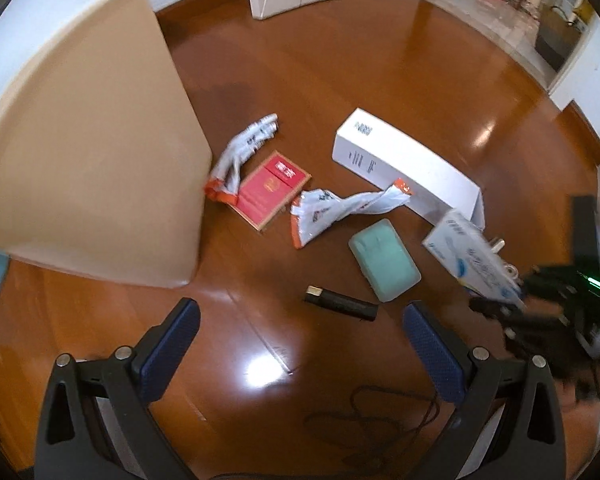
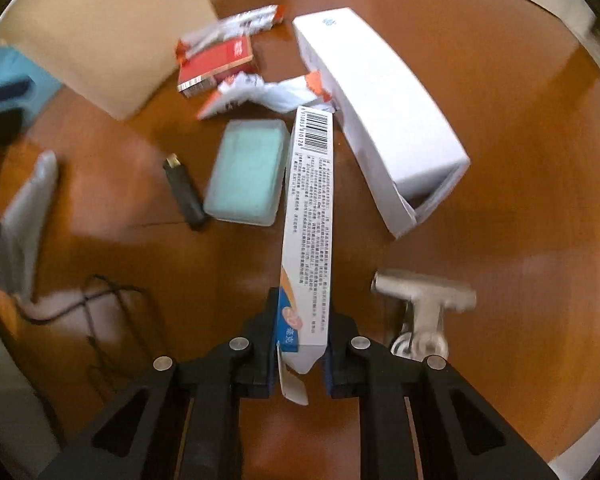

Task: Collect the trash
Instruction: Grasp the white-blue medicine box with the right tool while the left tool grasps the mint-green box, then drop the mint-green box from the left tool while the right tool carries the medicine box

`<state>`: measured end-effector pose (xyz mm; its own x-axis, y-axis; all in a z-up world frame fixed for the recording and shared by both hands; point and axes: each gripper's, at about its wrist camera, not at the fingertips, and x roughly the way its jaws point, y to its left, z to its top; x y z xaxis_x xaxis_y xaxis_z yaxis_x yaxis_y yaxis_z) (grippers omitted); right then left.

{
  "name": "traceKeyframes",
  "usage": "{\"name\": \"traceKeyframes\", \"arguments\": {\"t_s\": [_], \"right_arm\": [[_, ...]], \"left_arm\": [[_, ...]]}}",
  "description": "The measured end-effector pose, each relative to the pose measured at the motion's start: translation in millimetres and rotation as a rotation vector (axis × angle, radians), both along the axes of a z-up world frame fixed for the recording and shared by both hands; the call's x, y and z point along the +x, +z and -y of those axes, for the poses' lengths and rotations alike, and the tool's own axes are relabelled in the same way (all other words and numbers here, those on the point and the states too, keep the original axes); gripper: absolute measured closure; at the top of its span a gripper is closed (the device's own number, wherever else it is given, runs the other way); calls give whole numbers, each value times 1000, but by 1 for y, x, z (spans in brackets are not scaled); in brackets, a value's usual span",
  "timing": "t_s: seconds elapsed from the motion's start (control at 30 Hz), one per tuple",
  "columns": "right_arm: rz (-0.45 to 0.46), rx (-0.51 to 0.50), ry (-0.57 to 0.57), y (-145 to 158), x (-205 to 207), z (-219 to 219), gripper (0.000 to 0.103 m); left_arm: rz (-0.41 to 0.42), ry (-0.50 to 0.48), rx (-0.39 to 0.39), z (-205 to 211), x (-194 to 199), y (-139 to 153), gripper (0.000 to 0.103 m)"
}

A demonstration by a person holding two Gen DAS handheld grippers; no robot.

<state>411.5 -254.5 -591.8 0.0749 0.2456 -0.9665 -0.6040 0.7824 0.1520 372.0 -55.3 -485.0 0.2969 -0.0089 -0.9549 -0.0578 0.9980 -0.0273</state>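
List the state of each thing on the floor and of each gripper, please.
Left gripper: open, empty.
Right gripper: shut on the slim carton.
Long white box: lying, one end open.
Red pack: lying flat.
Two wrappers: crumpled.
Green case: closed.

1. Slim carton (image 2: 308, 216), white with barcode and small print, blue-orange end: clamped at its near end between my right gripper's (image 2: 300, 350) fingers, flap open.
2. Long white box (image 1: 404, 160): on the floor, one end open.
3. Red pack (image 1: 272, 190): flat, beside the beige bin (image 1: 92, 152).
4. Two crumpled white-orange wrappers (image 1: 340, 208) (image 1: 244, 148): flanking the red pack.
5. Mint green case (image 1: 384, 258): flat.
6. Black lighter (image 1: 340, 304): on its side, beside the case.
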Motion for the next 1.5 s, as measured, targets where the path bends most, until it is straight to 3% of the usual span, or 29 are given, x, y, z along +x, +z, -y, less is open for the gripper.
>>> {"name": "traceKeyframes", "arguments": {"t_s": [0.17, 0.3, 0.47, 0.6, 0.67, 0.7, 0.77, 0.9, 1.03, 1.13, 1.23, 1.3, 1.37, 1.43, 1.5], "right_arm": [[18, 149, -185, 19, -14, 39, 86], [25, 218, -330, 25, -19, 76, 86], [42, 276, -402, 27, -26, 96, 86], [59, 297, -437, 32, -27, 108, 86], [71, 307, -452, 37, -28, 112, 86], [78, 311, -454, 39, -28, 112, 86], [88, 312, -455, 41, -28, 111, 86], [93, 289, -452, 47, -29, 110, 86], [106, 264, -457, 65, -35, 108, 86], [126, 236, -455, 90, -38, 103, 86], [148, 226, -444, 129, -46, 96, 86], [173, 226, -426, 161, -50, 88, 86], [210, 236, -391, 200, -51, 73, 86], [248, 240, -342, 236, -51, 52, 86], [269, 249, -298, 263, -48, 31, 86]], "left_arm": [[-65, 52, -35, 29, 32, -39, 0], [-176, 147, -44, 52, 63, -82, 0], [-247, 274, -39, 57, 81, -117, 0], [-334, 332, -38, 55, 82, -141, 4], [-337, 335, -74, 54, 80, -148, 7], [-331, 315, -69, 56, 81, -147, 15], [-290, 249, -57, 65, 84, -137, 52], [-303, 220, -206, 67, 80, -132, 52], [-209, 180, -245, 62, 71, -93, 52], [-114, 141, -292, 51, 59, -38, 52], [13, 94, -337, 30, 42, 39, 52], [114, 89, -346, -3, 29, 99, 52], [187, 114, -327, -48, 34, 141, 52], [235, 163, -271, -92, 34, 169, 52], [240, 259, -236, -145, 42, 178, 51]]}}
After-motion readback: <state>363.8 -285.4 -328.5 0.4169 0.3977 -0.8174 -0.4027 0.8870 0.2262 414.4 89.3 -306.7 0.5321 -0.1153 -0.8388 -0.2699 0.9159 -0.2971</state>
